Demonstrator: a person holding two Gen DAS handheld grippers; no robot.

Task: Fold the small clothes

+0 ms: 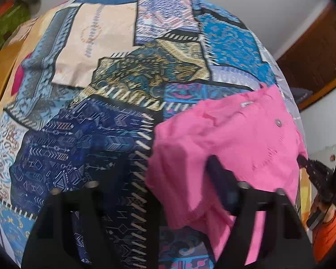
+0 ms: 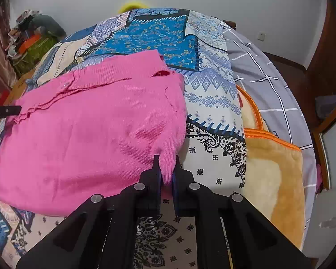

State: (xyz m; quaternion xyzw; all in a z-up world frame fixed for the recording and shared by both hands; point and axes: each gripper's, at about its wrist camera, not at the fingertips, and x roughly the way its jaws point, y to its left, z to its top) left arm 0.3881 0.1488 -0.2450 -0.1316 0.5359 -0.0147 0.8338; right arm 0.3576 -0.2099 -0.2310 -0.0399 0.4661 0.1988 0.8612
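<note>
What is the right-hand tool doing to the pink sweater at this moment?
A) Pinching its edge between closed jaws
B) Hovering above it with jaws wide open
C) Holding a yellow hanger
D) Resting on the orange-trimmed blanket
A: in the right wrist view the right gripper has its jaws closed on a fold at the edge of the pink sweater.

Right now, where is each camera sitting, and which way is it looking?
Left wrist: sits on the left gripper, looking forward over the patchwork bedspread; its two black fingers show wide apart, plus the person's orange sleeve.
Right wrist: sits on the right gripper, looking across the bed toward the wall; its fingers pinch the pink sweater.
Shared: both see the pink sweater, the bedspread and the other gripper.
</note>
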